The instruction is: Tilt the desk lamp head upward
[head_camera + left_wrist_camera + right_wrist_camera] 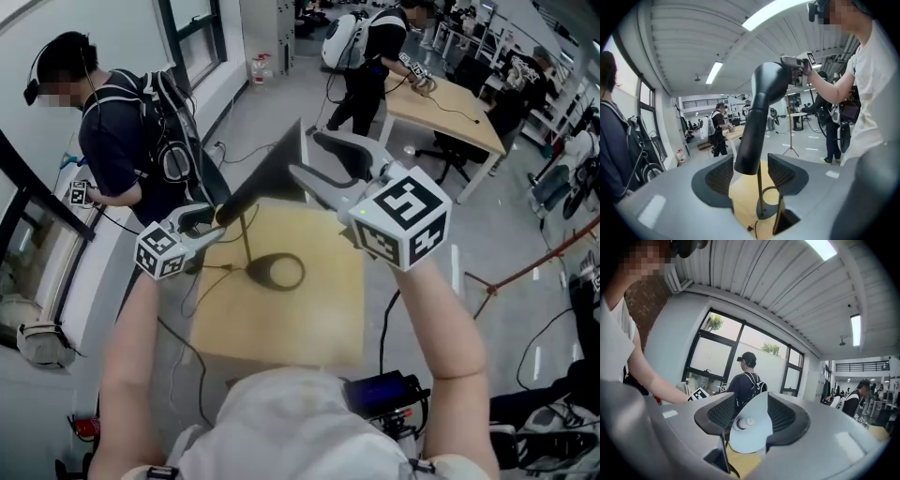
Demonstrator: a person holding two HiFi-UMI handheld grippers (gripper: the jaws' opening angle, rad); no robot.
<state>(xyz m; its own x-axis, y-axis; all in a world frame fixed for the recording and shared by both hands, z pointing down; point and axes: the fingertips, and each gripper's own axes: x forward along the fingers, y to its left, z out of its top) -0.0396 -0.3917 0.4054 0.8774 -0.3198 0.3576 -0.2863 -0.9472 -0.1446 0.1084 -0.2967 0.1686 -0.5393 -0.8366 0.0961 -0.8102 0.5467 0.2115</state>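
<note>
While my right gripper [305, 157] is clamped across the wide rim of the black cone-shaped lamp head [267, 178], my left gripper [214, 218] only brackets the narrow rear end. A sliver of gap shows at one pad, so that one is not gripping. The lamp stands on the pale wooden table [319, 319], its thin dark stem [247, 239] rising from a black ring base [277, 272], and the head hangs between my two tools.

To tilt the head up well, I judge I should close the left jaws on the rear end as a pivot. Then I would raise the rim slowly with the right, keeping the ring base flat on the table.

I can read no brand or words anywhere. I see only black-and-white square markers on the white cubes [401, 217] of my grippers.
</note>
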